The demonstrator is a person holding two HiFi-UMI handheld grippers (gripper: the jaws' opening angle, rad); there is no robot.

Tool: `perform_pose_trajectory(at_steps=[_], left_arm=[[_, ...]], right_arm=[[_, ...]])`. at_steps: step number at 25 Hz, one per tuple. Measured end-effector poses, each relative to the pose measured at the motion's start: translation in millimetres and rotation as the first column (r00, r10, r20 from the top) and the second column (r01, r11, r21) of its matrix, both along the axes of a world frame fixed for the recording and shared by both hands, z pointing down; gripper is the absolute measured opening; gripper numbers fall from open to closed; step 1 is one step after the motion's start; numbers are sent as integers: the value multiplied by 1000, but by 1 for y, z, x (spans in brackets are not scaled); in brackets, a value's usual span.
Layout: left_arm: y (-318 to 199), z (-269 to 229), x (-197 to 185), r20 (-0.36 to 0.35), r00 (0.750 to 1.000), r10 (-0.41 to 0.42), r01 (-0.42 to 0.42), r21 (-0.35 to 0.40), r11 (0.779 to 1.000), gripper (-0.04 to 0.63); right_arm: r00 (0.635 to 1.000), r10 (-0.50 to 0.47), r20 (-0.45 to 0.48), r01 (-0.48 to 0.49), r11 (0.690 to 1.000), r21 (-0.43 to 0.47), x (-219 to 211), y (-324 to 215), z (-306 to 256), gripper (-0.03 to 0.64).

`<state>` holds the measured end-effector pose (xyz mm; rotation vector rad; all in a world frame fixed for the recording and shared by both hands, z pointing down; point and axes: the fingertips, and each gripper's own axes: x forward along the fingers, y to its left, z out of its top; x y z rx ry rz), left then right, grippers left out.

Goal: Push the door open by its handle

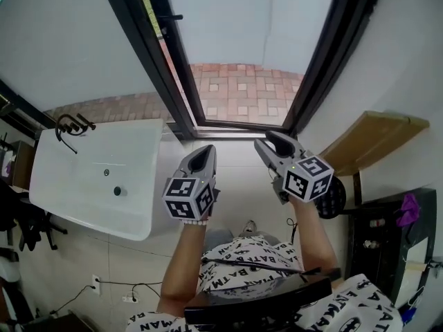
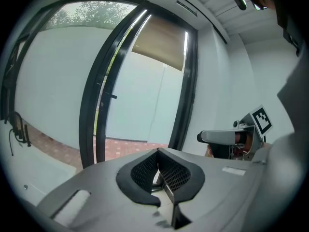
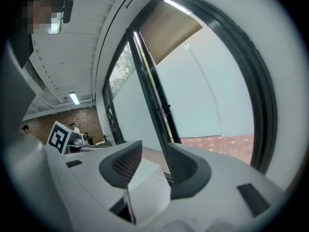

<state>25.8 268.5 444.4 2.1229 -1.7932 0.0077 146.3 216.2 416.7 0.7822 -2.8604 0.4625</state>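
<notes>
A black-framed glass door (image 1: 149, 54) stands swung outward at the left of the doorway, and brick paving (image 1: 242, 92) shows through the gap. Its small black handle (image 1: 173, 17) juts from the door's edge, far ahead of both grippers. The handle (image 2: 112, 96) also shows in the left gripper view, and again as the handle (image 3: 166, 108) in the right gripper view. My left gripper (image 1: 202, 155) is held before the threshold with its pads (image 2: 145, 170) together and nothing between them. Beside it, my right gripper (image 1: 273, 142) is open and empty, pointing at the doorway. Neither gripper touches the door.
A white sink (image 1: 97, 178) with a black tap (image 1: 69, 126) stands at the left. A wooden shelf (image 1: 370, 137) and a dark cabinet (image 1: 394, 241) are at the right. A socket strip (image 1: 128, 297) lies on the tiled floor by my legs.
</notes>
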Motion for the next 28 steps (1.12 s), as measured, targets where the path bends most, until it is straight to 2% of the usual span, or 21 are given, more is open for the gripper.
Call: perform_pose_trajectory(at_steps=[2, 7, 11, 16, 18, 22, 28], left_arm=[[-2, 8, -1, 1, 1000, -22, 22, -14, 1000, 5], [-15, 24, -17, -7, 998, -69, 69, -37, 997, 5], [-45, 64, -24, 1, 997, -82, 82, -54, 995, 5], [-124, 74, -64, 55, 994, -95, 98, -59, 993, 5], [-157, 84, -77, 54, 994, -95, 98, -64, 993, 5], [-204, 79, -104, 49, 994, -94, 97, -60, 994, 5], [-251, 67, -137, 65, 995, -79, 83, -56, 995, 5]], right_arm=[[998, -56, -5, 56, 998, 3, -8, -8, 2, 210], [984, -168, -53, 170, 984, 43, -44, -43, 1, 210], [962, -243, -124, 251, 966, 55, -70, -84, 34, 210], [887, -348, -303, 387, 919, 77, -142, -169, 43, 210], [868, -356, -346, 413, 905, 106, -169, -206, 43, 210], [859, -351, -372, 436, 883, 176, -220, -268, 6, 210], [819, -331, -469, 481, 841, 246, -295, -336, -42, 209]])
